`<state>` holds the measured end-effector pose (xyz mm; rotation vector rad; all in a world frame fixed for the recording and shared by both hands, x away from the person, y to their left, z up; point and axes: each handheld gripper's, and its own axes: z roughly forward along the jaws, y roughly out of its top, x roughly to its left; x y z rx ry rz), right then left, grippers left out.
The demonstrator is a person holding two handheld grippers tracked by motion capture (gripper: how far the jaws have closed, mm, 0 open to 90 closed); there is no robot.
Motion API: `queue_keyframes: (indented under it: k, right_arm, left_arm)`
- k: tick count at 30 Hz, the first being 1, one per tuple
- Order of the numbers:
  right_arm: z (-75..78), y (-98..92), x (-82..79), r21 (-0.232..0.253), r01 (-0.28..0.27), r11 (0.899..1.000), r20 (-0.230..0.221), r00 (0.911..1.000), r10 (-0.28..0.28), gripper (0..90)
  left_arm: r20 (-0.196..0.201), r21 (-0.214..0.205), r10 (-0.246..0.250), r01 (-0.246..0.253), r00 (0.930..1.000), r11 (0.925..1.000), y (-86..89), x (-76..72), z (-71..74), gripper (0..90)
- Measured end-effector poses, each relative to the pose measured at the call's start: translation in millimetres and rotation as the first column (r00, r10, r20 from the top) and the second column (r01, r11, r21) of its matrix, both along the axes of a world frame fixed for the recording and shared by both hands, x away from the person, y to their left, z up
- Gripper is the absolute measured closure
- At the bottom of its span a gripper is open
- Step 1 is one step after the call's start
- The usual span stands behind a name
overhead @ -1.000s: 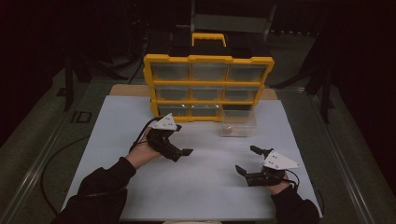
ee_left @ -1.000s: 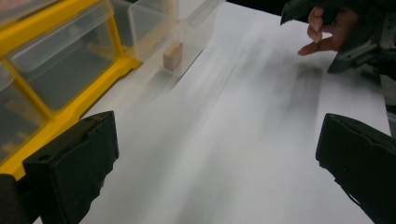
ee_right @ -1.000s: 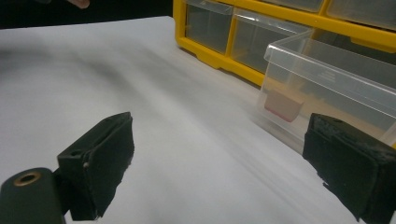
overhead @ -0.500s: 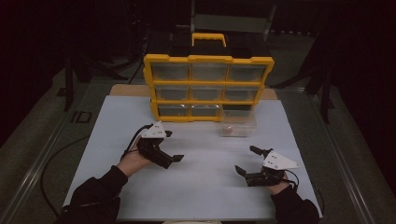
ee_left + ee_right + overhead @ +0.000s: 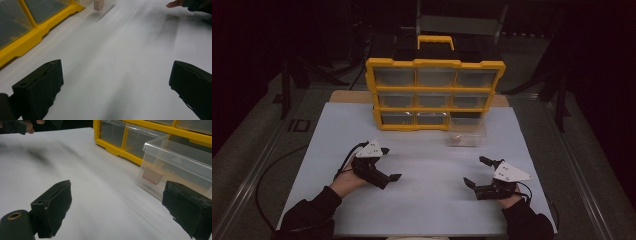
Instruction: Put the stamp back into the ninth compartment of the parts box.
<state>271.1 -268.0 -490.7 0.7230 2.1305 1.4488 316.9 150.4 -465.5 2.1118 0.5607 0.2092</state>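
Two grippers over white table [image 5: 422, 150]: left gripper [image 5: 388, 164] fingers spread, empty; right gripper [image 5: 477, 171] fingers spread, empty. One yellow organizer [image 5: 434, 95], nine drawer slots; one clear drawer [image 5: 467, 132] pulled out on table, one small block [image 5: 152, 175] inside.

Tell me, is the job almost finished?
Hard to say. One clear drawer is pulled out of the yellow cabinet, a small block inside. The left gripper and right gripper are open, holding nothing. The drawer probably goes back in.
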Motion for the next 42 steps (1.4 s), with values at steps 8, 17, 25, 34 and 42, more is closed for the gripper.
queue_keyframes:
  k: [8,17,25,34,42]
  right_arm:
    - [-0.1,0.8,0.3,-0.005,-0.005,1.000,0.009,1.0000,0.005,8.7]
    - [-0.1,1.4,0.3,-0.006,-0.009,1.000,0.006,0.9999,0.009,8.7]
    - [-0.4,1.4,0.6,-0.004,-0.008,1.000,0.009,0.9999,0.008,8.7]
    - [0.0,1.2,-0.1,-0.005,-0.005,1.000,0.003,1.0000,0.005,8.7]
    - [0.0,1.3,-0.7,-0.005,-0.006,1.000,0.002,1.0000,0.006,8.7]
  left_arm:
    - [0.008,0.006,0.030,-0.030,0.9995,0.9995,17.7,-9.3,-2.8,0.1]
    - [-0.004,-0.015,0.068,-0.068,0.9977,0.9976,33.3,-23.6,-11.3,0.0]
    - [-0.008,-0.026,0.102,-0.102,0.9948,0.9944,48.6,-31.9,-17.1,0.1]
    - [-0.016,-0.018,0.133,-0.133,0.9910,0.9910,64.5,-42.8,-24.6,0.1]
    - [-0.024,0.004,0.163,-0.163,0.9863,0.9866,71.4,-48.2,-32.9,0.1]
